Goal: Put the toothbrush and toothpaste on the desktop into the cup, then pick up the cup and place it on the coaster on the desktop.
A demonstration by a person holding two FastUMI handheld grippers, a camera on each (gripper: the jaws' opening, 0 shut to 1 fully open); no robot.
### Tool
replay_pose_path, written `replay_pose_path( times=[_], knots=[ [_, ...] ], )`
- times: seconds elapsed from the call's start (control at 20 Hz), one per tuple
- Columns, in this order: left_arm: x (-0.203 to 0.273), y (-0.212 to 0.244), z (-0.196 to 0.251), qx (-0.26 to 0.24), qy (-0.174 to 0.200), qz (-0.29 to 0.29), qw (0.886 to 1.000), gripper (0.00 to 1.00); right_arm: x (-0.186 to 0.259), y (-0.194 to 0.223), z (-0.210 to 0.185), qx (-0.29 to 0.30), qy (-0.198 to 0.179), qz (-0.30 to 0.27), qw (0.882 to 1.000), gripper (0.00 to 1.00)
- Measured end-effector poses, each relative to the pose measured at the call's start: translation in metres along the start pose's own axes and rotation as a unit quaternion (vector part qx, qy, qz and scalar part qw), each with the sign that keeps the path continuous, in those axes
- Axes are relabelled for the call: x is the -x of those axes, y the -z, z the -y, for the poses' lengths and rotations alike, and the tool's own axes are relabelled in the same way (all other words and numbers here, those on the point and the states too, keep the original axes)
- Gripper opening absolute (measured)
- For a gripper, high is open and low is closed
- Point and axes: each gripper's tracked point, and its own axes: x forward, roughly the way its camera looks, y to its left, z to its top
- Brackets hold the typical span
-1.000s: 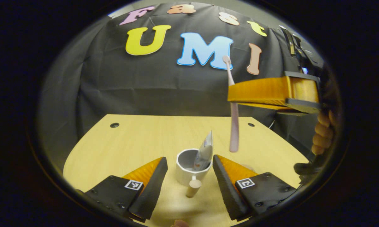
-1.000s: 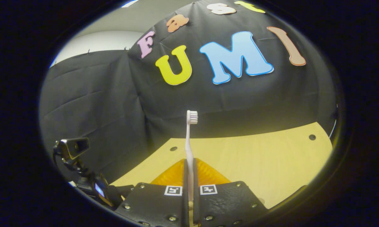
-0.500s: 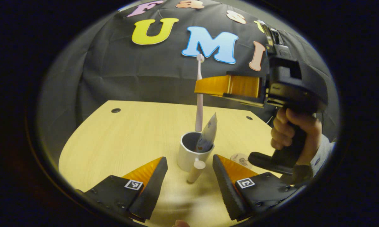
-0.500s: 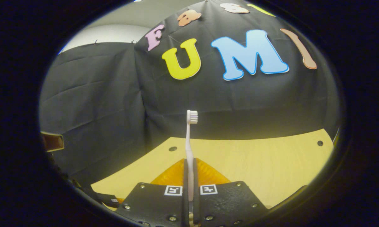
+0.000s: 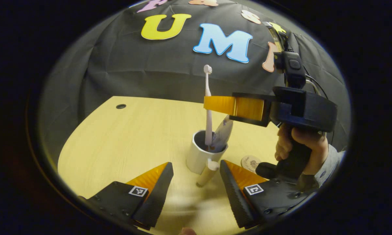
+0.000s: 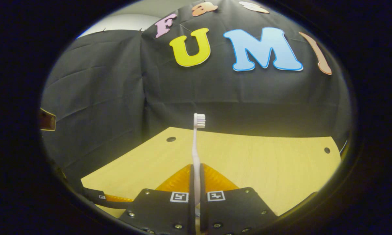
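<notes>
Lowered since a second ago, toothbrush pinched by right gripper, tail now inside cup at frame centre beside toothpaste, left gripper spread below; liable to tip cup if released aslant.

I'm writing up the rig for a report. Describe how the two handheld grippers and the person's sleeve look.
Left gripper: two wedge-shaped fingers, orange on their outer sides with black ribbed pads, on black screwed plates that each carry a small square black-and-white marker. Right gripper: the same orange and black, with a bulky black housing, a black pistol-style handle, a small black device on top and thin cables. The hand holding it comes out of a grey sleeve.
</notes>
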Motion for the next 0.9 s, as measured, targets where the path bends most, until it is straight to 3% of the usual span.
replay_pose_path(
  times=[0.2,0.25,0.35,0.5,0.55,0.9],
  knots=[
    [-0.002,0.002,0.000,-0.002,0.003,-0.003,1.000,0.92,0.005,0.002,0.003,0.001,0.004,-0.005,1.000,0.18],
    [-0.002,0.002,0.001,-0.003,0.003,-0.003,1.000,0.92,0.006,0.001,0.002,0.001,0.002,-0.004,1.000,0.28],
    [-0.002,0.002,0.001,-0.003,0.005,-0.003,1.000,0.92,0.011,-0.001,0.003,0.005,0.007,-0.003,1.000,0.55],
    [0.000,0.004,0.002,-0.003,0.006,-0.006,1.000,0.92,0.022,-0.010,0.010,0.011,0.024,0.009,1.000,0.86],
    [-0.001,0.004,0.002,-0.003,0.006,-0.007,1.000,0.92,0.025,-0.014,0.013,0.010,0.030,0.016,0.999,0.89],
    [-0.018,0.003,0.015,-0.013,0.009,-0.025,1.000,0.93,0.064,-0.044,0.042,-0.002,0.068,0.048,0.997,0.89]
  ],
)
